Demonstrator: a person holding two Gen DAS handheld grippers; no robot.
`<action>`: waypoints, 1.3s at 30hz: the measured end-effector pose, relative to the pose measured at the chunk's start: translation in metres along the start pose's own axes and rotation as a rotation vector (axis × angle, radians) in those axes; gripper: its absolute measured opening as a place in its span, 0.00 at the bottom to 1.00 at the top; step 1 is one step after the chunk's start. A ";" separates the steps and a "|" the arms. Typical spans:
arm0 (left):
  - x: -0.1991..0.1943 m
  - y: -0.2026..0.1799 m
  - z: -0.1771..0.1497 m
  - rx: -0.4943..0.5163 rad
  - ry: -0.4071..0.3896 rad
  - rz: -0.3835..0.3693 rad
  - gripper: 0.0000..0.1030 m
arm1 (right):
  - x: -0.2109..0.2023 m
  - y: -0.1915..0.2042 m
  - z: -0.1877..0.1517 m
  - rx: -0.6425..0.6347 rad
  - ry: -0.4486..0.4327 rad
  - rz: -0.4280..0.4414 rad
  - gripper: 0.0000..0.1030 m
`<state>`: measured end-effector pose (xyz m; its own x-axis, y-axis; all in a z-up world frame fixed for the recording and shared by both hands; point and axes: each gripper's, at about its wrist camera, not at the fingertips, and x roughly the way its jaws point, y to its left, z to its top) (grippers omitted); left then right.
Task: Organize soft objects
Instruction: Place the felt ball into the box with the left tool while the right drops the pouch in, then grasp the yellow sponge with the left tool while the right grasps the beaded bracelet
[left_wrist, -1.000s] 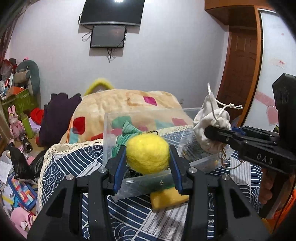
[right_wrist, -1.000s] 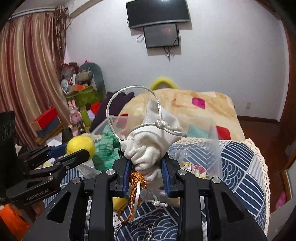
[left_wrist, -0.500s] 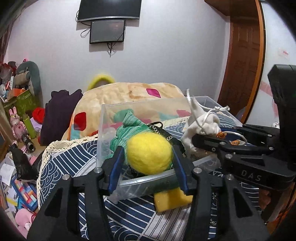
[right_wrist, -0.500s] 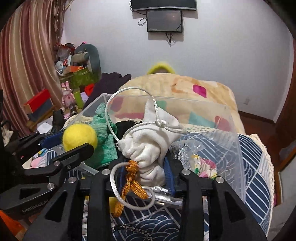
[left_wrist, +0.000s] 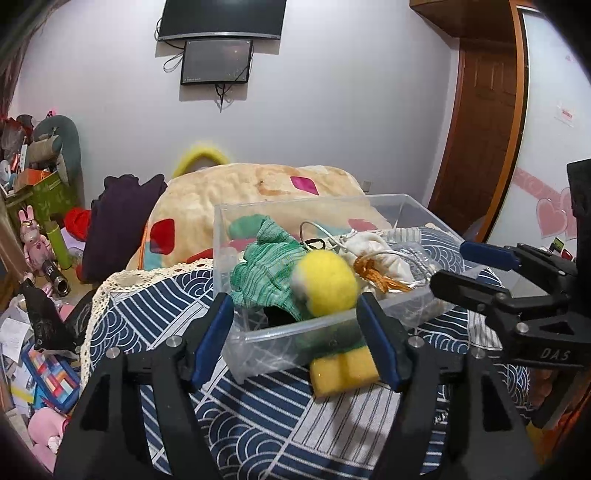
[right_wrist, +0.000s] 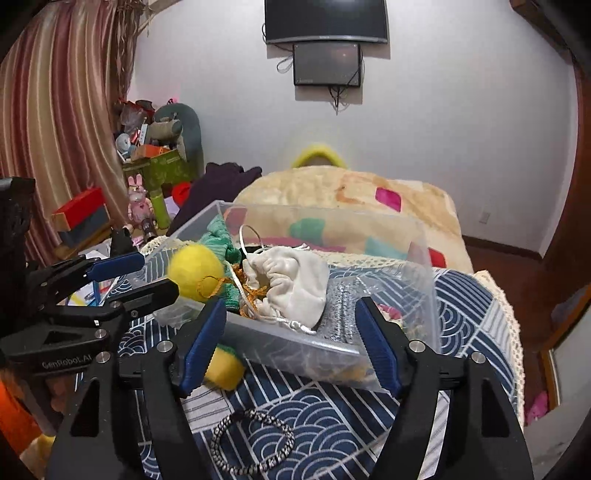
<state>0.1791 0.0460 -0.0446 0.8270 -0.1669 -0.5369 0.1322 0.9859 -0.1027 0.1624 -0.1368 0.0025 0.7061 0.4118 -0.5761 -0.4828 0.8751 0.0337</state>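
A clear plastic box (left_wrist: 258, 336) (right_wrist: 421, 258) stands on the blue patterned cloth. A yellow felt ball (left_wrist: 327, 282) (right_wrist: 195, 269) lies in it on a green knit cloth (left_wrist: 266, 275) (right_wrist: 218, 240). A white drawstring pouch (left_wrist: 380, 258) (right_wrist: 291, 282) with an orange tassel lies beside the ball in the box. My left gripper (left_wrist: 295, 339) (right_wrist: 136, 275) is open and empty at the box's near wall. My right gripper (right_wrist: 291, 343) (left_wrist: 458, 267) is open and empty just in front of the pouch.
A yellow sponge (left_wrist: 343, 373) (right_wrist: 225, 367) lies on the cloth against the box. A black braided bracelet (right_wrist: 251, 443) lies on the cloth near me. A patterned blanket (left_wrist: 258, 188) is behind the box. Toys and boxes (left_wrist: 33, 236) crowd the floor at left.
Both grippers opened. The yellow ball dropped from my left gripper and the white pouch from my right gripper into the clear box. Both grippers sit a little lower and closer to the box.
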 end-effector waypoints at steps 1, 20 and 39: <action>-0.004 -0.001 -0.001 0.006 -0.006 0.003 0.69 | -0.005 0.000 0.000 -0.004 -0.010 -0.003 0.71; 0.013 -0.042 -0.039 0.059 0.133 -0.051 0.88 | -0.023 -0.021 -0.051 0.065 0.041 0.004 0.74; 0.025 -0.036 -0.057 0.020 0.192 -0.090 0.57 | 0.008 0.009 -0.078 -0.030 0.167 0.042 0.29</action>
<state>0.1640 0.0059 -0.1021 0.6920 -0.2522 -0.6764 0.2132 0.9666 -0.1423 0.1231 -0.1455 -0.0654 0.5905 0.3977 -0.7023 -0.5274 0.8488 0.0373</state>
